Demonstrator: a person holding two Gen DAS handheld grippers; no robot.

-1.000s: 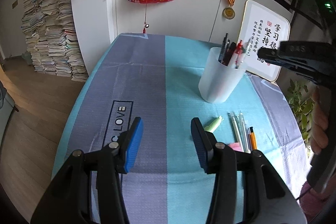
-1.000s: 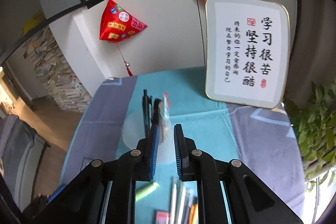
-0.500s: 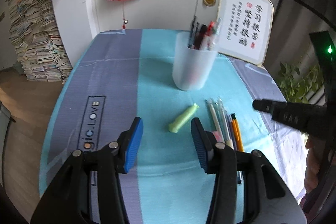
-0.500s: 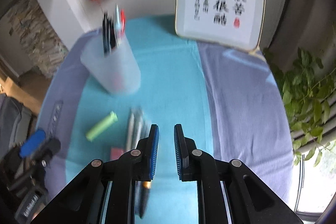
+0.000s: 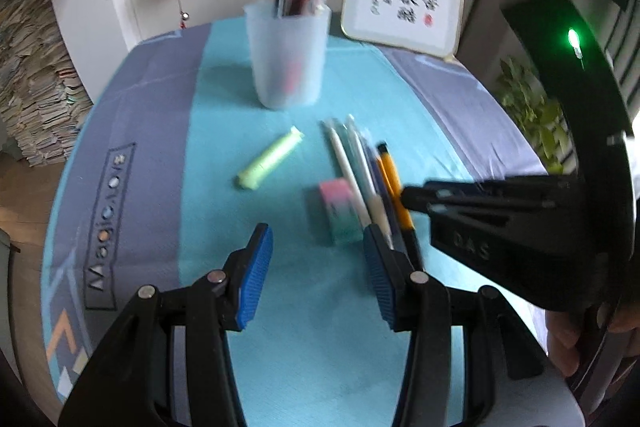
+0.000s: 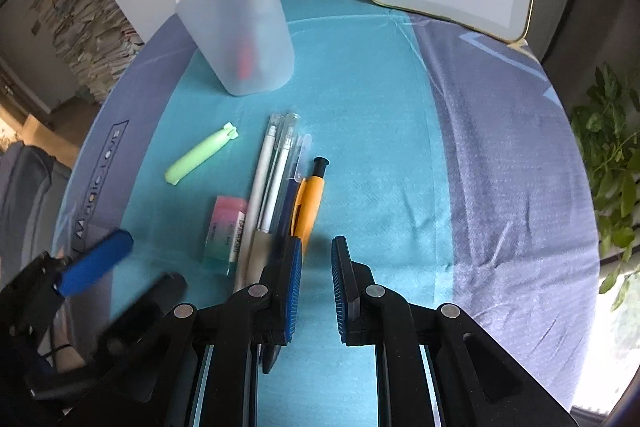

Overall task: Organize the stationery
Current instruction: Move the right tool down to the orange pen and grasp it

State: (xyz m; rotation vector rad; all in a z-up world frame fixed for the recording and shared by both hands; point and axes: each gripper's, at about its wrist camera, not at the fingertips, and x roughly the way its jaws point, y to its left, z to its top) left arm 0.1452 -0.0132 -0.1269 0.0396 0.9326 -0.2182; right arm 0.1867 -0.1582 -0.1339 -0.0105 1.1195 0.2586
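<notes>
The row of pens (image 6: pixel 280 187) lay on the bench (image 6: pixel 380 147) with long axes running away toward the cup (image 6: pixel 240 39), just left of the right gripper (image 6: pixel 316 283), nearly closed and empty, nearer than the half-open, empty left gripper (image 5: pixel 316 267).

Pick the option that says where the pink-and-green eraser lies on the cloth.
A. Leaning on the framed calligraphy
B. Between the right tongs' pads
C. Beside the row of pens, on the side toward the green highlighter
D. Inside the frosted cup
C: the eraser lies flat on the teal cloth right beside the pens, on the side toward the highlighter, away from the cup.
</notes>
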